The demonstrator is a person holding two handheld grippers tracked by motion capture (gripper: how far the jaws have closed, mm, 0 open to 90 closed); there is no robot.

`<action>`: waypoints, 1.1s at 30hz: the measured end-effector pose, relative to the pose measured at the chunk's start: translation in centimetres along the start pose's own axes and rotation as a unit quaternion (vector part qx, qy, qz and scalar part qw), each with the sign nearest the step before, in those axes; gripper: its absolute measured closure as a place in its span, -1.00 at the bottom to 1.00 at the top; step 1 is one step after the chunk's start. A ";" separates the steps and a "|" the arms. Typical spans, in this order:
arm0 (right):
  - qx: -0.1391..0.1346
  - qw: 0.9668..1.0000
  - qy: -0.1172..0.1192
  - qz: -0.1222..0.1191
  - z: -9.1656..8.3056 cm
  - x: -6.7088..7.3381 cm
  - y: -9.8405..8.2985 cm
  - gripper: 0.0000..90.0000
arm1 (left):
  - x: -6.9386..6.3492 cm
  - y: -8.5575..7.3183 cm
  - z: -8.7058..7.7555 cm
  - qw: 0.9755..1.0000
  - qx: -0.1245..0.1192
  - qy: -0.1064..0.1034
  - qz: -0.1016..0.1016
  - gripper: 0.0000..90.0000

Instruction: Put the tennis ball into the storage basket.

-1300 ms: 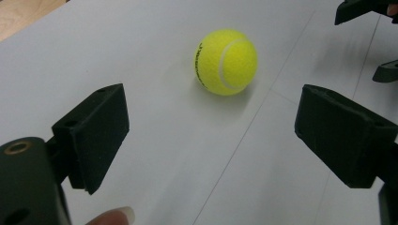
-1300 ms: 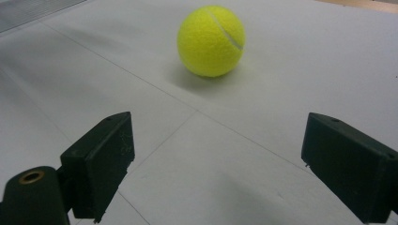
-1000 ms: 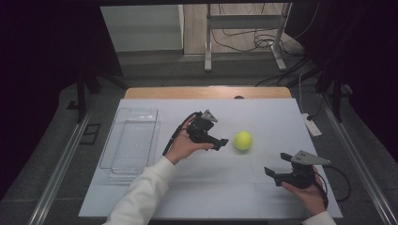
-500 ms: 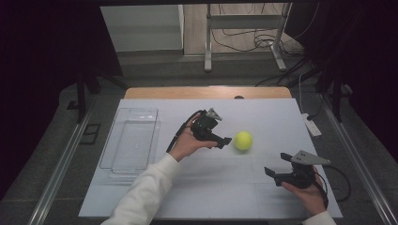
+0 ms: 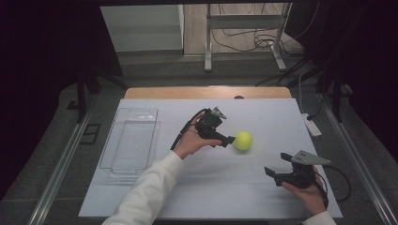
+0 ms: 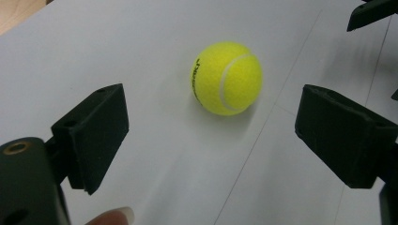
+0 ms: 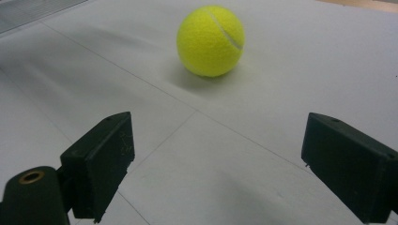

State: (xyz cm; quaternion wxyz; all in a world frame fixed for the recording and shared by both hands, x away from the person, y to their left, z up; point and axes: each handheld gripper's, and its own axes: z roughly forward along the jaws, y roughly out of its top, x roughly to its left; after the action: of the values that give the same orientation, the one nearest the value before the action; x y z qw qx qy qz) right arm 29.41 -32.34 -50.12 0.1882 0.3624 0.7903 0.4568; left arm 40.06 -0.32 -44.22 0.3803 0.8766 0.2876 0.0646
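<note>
- Tennis ball (image 5: 243, 140), a bright yellow felt sphere with a white seam, sits on the white paper-covered table (image 5: 211, 187), a little right of the table's middle and free of any contact.
- Left gripper (image 5: 224, 139) hovers just beside the ball on its left; in the left gripper view the ball (image 6: 227, 78) lies ahead of the two black jaws and roughly between their lines, with the jaws spread wide and nothing held.
- Right gripper (image 5: 272, 174) rests near the front right of the table, well apart from the ball; in the right gripper view its jaws also stand wide apart and empty, with the ball (image 7: 210, 40) farther off.
- My judgement is that the step in hand is the left gripper's approach for a grasp. To do it well, the jaws need to slide forward until the ball's widest part sits squarely between the pads (image 6: 96, 136), not short of it.
- A round ball rolls at a nudge, so both pads ought to meet it together; a lone touch from one side would likely push it toward the right gripper.
- Keeping the jaws low, close to the paper, should let them close across the ball's middle rather than its upper curve, where it could squirt out.
- Clear plastic rectangular tray (image 5: 131, 143) lies at the table's left, well apart, a likely place for the ball.
</note>
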 end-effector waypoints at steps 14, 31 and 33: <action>-0.001 1.000 0.000 0.001 0.0 0.0 0.0 -0.77 | -0.4 0.8 0.6 1.000 0.005 -0.004 0.009 -0.74; -0.001 1.000 0.001 0.000 0.0 0.0 0.0 -0.77 | -0.8 1.6 2.0 1.000 0.013 -0.008 0.012 -0.74; -0.001 1.000 0.001 0.000 0.0 0.0 0.0 -0.77 | -0.8 1.6 2.1 1.000 0.013 -0.006 0.014 -0.75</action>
State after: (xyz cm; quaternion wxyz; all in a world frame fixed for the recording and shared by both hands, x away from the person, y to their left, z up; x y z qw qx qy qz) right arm 29.40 -32.34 -50.13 0.1874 0.3619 0.7902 0.4577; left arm 40.83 -2.97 -44.49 0.3696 0.8857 0.2742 0.0611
